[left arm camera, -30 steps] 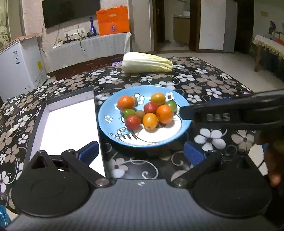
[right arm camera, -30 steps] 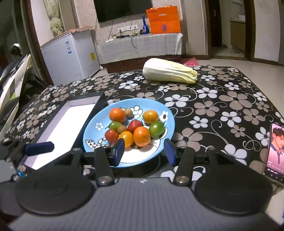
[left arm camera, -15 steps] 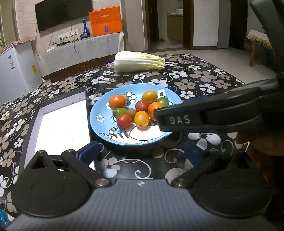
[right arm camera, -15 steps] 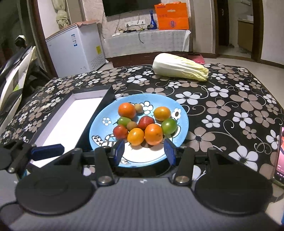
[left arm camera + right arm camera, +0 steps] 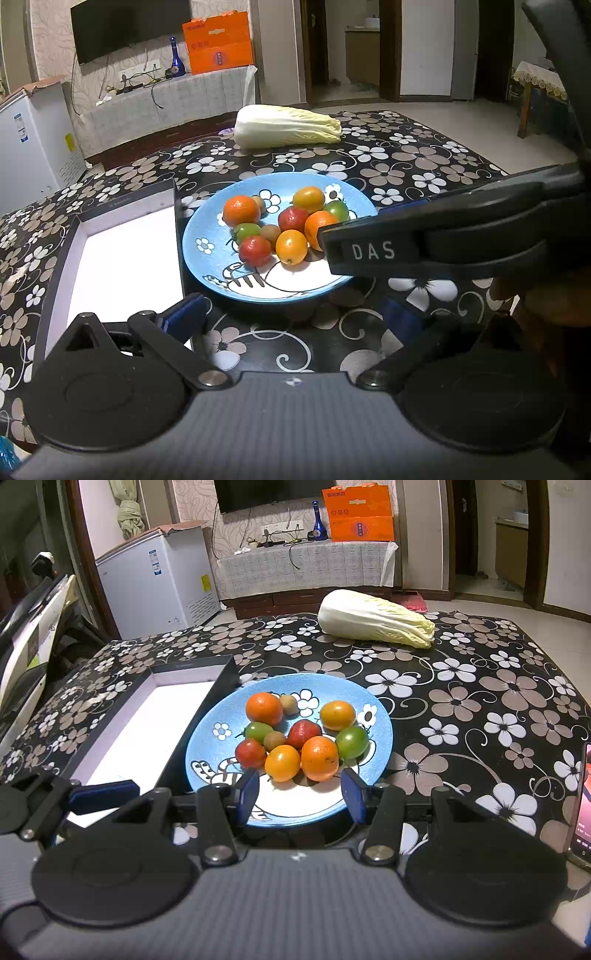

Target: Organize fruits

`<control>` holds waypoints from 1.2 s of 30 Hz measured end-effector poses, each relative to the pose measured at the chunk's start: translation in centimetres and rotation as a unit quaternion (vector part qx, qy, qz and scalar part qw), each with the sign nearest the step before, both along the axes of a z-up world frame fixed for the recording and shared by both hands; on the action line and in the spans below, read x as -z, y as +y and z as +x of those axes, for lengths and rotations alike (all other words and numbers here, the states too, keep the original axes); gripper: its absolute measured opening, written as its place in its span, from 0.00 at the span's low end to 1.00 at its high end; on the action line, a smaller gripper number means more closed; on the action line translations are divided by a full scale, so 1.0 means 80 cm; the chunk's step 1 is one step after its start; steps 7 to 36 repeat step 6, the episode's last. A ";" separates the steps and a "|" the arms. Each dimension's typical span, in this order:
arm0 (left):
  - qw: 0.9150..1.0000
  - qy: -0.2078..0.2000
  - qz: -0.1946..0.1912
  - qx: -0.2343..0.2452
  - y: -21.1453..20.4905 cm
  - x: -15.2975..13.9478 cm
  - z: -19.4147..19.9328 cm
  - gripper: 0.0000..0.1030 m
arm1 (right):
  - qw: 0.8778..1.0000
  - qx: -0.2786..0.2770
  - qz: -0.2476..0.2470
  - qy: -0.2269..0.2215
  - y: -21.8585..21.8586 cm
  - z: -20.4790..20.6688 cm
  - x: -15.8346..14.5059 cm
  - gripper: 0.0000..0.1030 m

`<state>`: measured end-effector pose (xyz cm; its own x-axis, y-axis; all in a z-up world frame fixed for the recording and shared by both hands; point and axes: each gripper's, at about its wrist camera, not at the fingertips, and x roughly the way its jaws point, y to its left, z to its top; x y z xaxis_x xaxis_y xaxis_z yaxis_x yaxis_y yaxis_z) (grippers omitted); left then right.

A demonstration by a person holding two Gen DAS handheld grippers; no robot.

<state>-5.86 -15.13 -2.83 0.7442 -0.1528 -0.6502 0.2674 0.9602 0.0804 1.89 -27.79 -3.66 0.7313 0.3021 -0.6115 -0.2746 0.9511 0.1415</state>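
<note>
A blue plate (image 5: 207, 738) (image 5: 207, 229) holds several small fruits: orange, red, green and brown ones. An orange fruit (image 5: 319, 757) and a yellow-orange one (image 5: 282, 763) lie nearest my right gripper (image 5: 299, 797), which is open and empty over the plate's near rim. My left gripper (image 5: 291, 317) is open and empty, just short of the plate. The right gripper's black body crosses the left wrist view (image 5: 443, 243) and hides the plate's right side. An empty black box with a white inside (image 5: 155, 716) (image 5: 122, 258) lies left of the plate.
A napa cabbage (image 5: 373, 620) lies at the table's far side. A phone (image 5: 583, 801) lies at the right edge. The table has a black flowered cloth (image 5: 480, 701). A white freezer (image 5: 159, 579) stands beyond the table's far left.
Both grippers rose and drew back slightly from the plate. The right gripper's body moved further left across the left wrist view, now covering the plate's right side. Both stayed open.
</note>
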 end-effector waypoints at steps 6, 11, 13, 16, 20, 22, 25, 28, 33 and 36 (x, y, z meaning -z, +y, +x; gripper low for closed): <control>1.000 0.000 -0.013 -0.001 0.001 0.000 0.005 0.99 | 1.000 0.002 0.001 -0.002 -0.001 0.000 0.000 0.50; 1.000 0.000 -0.013 -0.001 0.001 0.000 0.005 0.99 | 1.000 0.002 0.001 -0.002 -0.001 0.000 0.000 0.50; 1.000 0.000 -0.013 -0.001 0.001 0.000 0.005 0.99 | 1.000 0.002 0.001 -0.002 -0.001 0.000 0.000 0.50; 1.000 0.000 -0.013 -0.001 0.001 0.000 0.005 0.99 | 1.000 0.002 0.001 -0.002 -0.001 0.000 0.000 0.50; 1.000 0.000 -0.013 -0.001 0.001 0.000 0.005 0.99 | 1.000 0.002 0.001 -0.002 -0.001 0.000 0.000 0.50; 1.000 0.000 -0.013 -0.001 0.001 0.000 0.005 0.99 | 1.000 0.002 0.001 -0.002 -0.001 0.000 0.000 0.50; 1.000 0.000 -0.013 -0.001 0.001 0.000 0.005 0.99 | 1.000 0.002 0.001 -0.002 -0.001 0.000 0.000 0.50; 1.000 0.000 -0.013 -0.001 0.001 0.000 0.005 0.99 | 1.000 0.002 0.001 -0.002 -0.001 0.000 0.000 0.50; 1.000 0.000 -0.013 -0.001 0.001 0.000 0.005 0.99 | 1.000 0.002 0.001 -0.002 -0.001 0.000 0.000 0.50; 1.000 0.000 -0.013 -0.001 0.001 0.000 0.005 0.99 | 1.000 0.002 0.001 -0.002 -0.001 0.000 0.000 0.50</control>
